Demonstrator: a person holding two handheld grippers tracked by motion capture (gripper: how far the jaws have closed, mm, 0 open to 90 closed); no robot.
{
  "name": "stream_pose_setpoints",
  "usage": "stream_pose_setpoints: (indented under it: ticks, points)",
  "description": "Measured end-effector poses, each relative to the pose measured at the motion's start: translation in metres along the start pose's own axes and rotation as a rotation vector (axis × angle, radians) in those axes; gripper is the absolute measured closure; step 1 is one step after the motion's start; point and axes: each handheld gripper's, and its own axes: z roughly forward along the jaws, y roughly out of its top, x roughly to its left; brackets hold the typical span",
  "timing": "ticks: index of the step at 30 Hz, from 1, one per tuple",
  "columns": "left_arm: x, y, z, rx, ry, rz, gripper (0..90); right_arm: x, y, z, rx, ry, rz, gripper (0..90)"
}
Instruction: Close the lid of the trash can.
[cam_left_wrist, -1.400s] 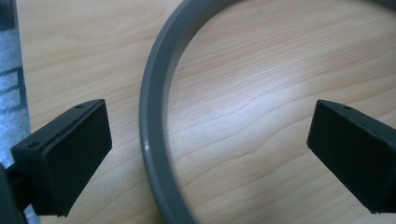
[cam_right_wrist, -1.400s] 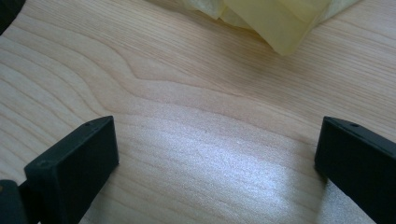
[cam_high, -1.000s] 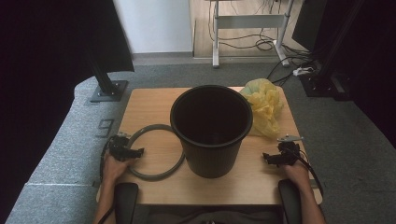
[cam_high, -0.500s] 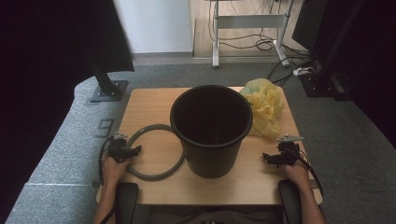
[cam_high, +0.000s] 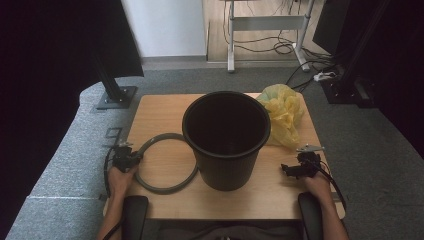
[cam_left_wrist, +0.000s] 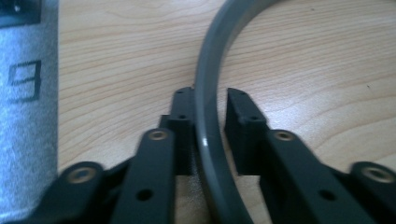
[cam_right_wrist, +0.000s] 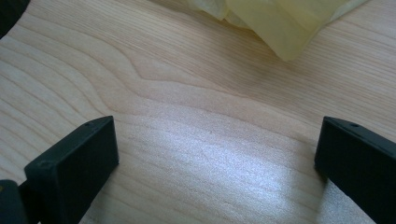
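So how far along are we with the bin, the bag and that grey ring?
Nothing looks finished yet. The black bin stands unlined, and the yellow bag lies crumpled beside it. In hand: the left gripper straddles the grey ring, one jaw either side, gaps visible. The right gripper is open over bare table. Probably left: lining the bin, fitting the ring.

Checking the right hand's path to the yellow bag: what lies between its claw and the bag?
Nothing but bare wooden table. In the right gripper view, the open right claw faces the yellow bag with just wood grain between.
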Motion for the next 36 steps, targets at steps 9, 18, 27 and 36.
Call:
stream_pose_setpoints:
  ticks: [9, 18, 27, 36]
  points:
    - [0.005, 0.004, 0.0, 0.019, -0.035, -0.042, 78.9, 0.0, 0.0, 0.0, 0.001, 0.005, -0.008, 0.0]
    - [0.017, 0.008, -0.01, 0.01, -0.109, -0.11, 79.3, 0.001, -0.001, 0.0, -0.001, 0.005, -0.009, 0.0]
    - [0.025, 0.022, -0.033, 0.013, -0.15, -0.109, 79.2, 0.001, -0.001, 0.0, -0.001, 0.01, -0.013, 0.0]
    - [0.027, 0.035, -0.049, 0.024, -0.169, -0.091, 79.1, 0.001, -0.001, -0.001, -0.001, 0.013, -0.014, 0.0]
